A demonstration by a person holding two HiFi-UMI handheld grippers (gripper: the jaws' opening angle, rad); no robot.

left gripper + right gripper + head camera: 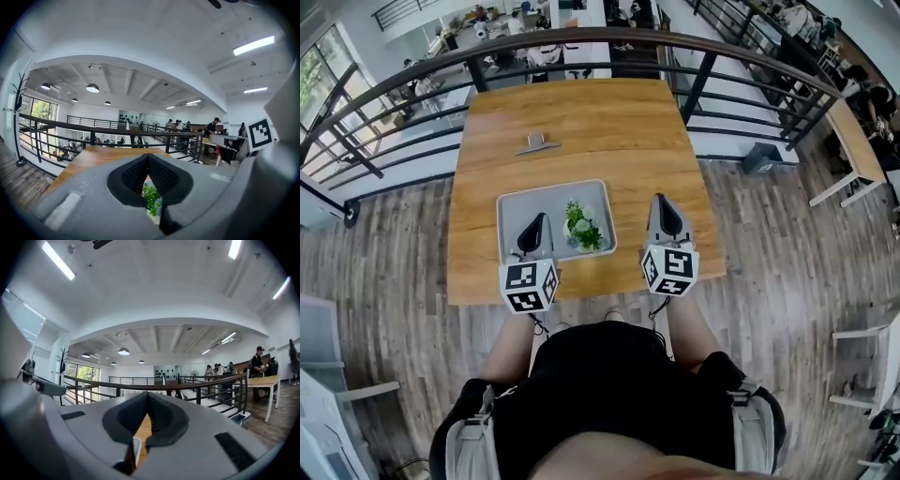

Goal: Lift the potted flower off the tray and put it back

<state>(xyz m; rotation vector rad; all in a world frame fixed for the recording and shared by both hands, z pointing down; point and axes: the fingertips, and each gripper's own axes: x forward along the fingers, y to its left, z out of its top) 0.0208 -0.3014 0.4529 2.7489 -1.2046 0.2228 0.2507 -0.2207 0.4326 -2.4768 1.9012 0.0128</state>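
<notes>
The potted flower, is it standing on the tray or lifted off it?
On the tray. In the head view the potted flower sits inside the tray, near its right rim.

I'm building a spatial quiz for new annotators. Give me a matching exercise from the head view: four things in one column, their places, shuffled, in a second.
1. small green potted flower
2. left gripper
3. right gripper
4. small grey metal stand

A. over the left half of the shallow grey rectangular tray
B. on the wooden table, beyond the tray
C. standing in the tray's right half
D. over bare table, right of the tray

Pairs: 1-C, 2-A, 3-D, 4-B
</notes>
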